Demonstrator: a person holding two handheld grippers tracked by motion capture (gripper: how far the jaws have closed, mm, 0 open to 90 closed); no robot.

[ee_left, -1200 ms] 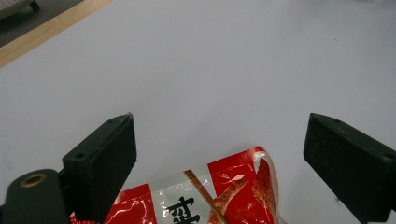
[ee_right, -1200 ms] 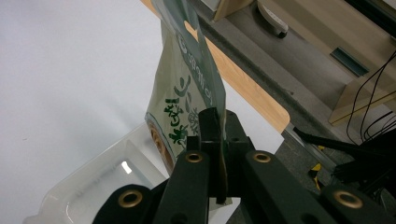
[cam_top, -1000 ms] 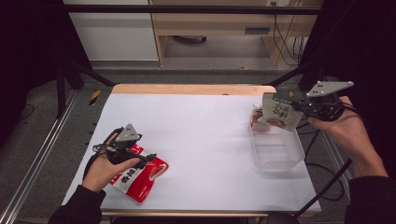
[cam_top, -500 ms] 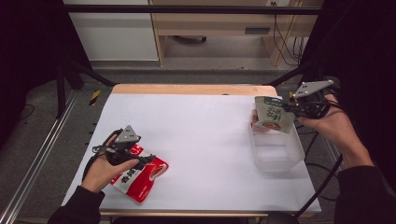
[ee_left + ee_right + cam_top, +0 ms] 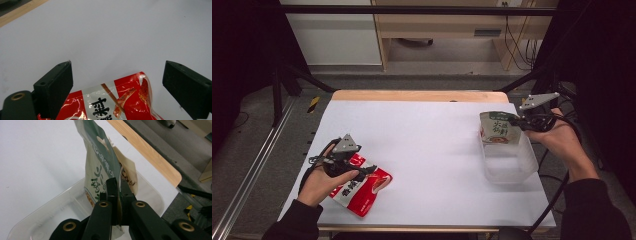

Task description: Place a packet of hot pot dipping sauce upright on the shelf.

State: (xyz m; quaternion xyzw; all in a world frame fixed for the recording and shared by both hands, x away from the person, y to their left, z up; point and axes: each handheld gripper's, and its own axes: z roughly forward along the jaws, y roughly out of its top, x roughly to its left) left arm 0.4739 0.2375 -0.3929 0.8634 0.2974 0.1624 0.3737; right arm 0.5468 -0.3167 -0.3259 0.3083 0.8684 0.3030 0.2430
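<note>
A green and white snack bag (image 5: 498, 129) hangs in the air over the far end of a clear plastic bin (image 5: 508, 165) at the table's right. My right gripper (image 5: 518, 120) is shut on the bag's edge; in the right gripper view the bag (image 5: 100, 172) stands upright between the closed jaws above the bin (image 5: 60, 202). A red snack bag (image 5: 362, 187) lies flat at the front left. My left gripper (image 5: 371, 169) hovers over it, open, with the red bag (image 5: 117, 100) lying between the spread jaws.
The white table top (image 5: 427, 140) ends in a wooden strip (image 5: 417, 95) at the far side. A brown packet (image 5: 128, 173) shows just behind the green bag. A metal rail (image 5: 252, 170) runs along the floor at the left.
My right gripper has carried the green bag leftward and a little lower, over the bin. The left gripper and red bag have stayed put.
</note>
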